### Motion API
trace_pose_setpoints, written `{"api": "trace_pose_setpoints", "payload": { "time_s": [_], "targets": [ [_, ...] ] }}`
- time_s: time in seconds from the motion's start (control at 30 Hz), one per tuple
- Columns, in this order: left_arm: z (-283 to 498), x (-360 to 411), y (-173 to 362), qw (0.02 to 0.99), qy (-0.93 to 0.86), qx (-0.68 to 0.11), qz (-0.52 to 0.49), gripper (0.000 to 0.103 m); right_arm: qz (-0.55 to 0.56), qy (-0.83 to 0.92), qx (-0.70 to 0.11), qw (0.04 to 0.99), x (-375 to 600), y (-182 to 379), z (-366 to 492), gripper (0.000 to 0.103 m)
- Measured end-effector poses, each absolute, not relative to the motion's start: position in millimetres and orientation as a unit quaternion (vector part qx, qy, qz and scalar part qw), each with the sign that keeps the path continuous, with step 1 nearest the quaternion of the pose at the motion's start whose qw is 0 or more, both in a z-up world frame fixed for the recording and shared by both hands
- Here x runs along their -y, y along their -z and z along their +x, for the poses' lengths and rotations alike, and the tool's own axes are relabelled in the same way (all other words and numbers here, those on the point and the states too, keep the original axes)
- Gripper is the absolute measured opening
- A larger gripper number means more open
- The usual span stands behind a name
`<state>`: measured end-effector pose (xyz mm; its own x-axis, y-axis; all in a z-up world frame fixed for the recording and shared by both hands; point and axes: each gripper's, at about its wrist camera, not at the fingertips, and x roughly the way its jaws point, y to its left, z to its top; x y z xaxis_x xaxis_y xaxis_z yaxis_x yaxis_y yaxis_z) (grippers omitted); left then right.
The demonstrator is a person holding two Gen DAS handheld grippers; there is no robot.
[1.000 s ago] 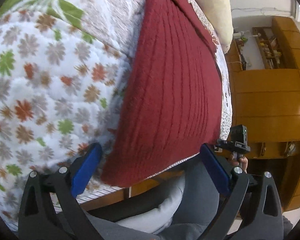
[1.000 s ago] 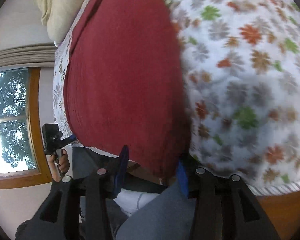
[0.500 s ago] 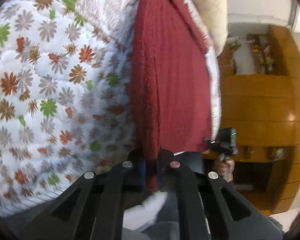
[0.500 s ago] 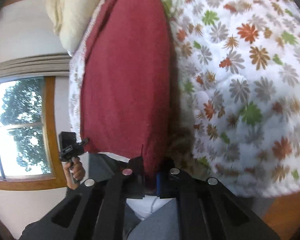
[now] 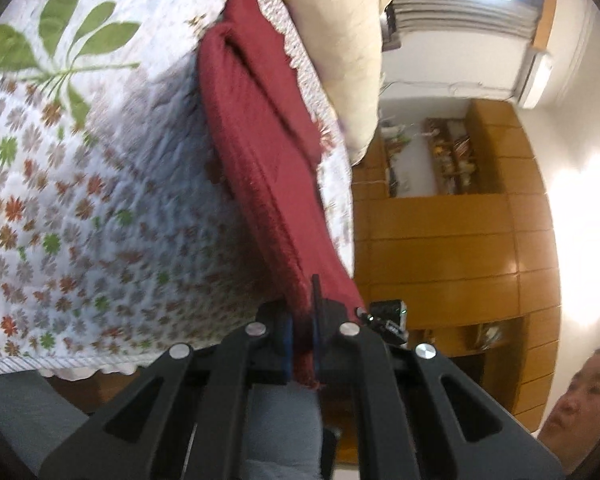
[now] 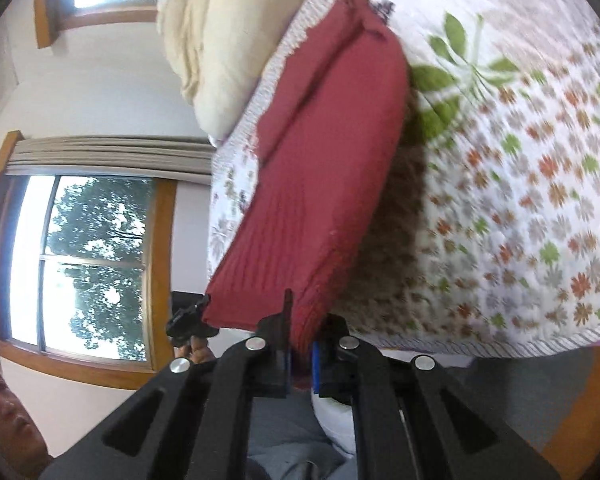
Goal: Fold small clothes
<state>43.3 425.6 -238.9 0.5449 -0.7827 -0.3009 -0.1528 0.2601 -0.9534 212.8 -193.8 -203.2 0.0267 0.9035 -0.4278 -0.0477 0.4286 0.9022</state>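
Left wrist, fingers (image 5: 286,340) pinching red garment (image 5: 268,168)

Left claw (image 5: 300,344): matte black frame, two broad angular arms widening toward the camera, each with long slot-shaped cut-outs; four round silver screw heads set in a shallow arc across the linkage; blue pads lining the inner faces of the fingers (image 5: 286,344); a thin black upright tab rising at the centre. Right claw (image 6: 302,354): same build, black arms with cut-outs, four silver screws, blue pads on the fingers (image 6: 317,364), same thin black tab. Person: grey trousers (image 6: 284,432) below the frames in both wrist views, with a pale white garment edge beside them
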Motion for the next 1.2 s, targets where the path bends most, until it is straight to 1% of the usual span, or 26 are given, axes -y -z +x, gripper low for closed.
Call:
{"api": "trace_pose_setpoints", "payload": {
  "time_s": [0.3, 0.47, 0.63, 0.83, 1.2],
  "targets": [
    [78.7, -434.0, 197.7, 0.684, 0.243, -0.382, -0.572, 0.004, 0.381, -0.396, -0.548, 0.63, 181.2, 164.1, 248.9, 0.006],
    [104.1, -448.4, 191.4, 0.686, 0.233, -0.367, -0.584, 0.004, 0.41, -0.399, -0.519, 0.635, 178.9, 153.7, 276.5, 0.006],
    [137.7, -463.5, 192.4, 0.682, 0.205, -0.368, -0.598, 0.004, 0.42, -0.388, -0.514, 0.639, 175.5, 150.7, 312.7, 0.006],
    [174.2, -484.2, 212.9, 0.667, 0.167, -0.365, -0.628, 0.004, 0.412, -0.364, -0.533, 0.643, 165.9, 160.7, 362.8, 0.006],
    [251.5, -501.1, 284.1, 0.633, 0.088, -0.416, -0.647, 0.005, 0.373, -0.301, -0.6, 0.64, 126.4, 222.9, 450.9, 0.006]
  ]
}}
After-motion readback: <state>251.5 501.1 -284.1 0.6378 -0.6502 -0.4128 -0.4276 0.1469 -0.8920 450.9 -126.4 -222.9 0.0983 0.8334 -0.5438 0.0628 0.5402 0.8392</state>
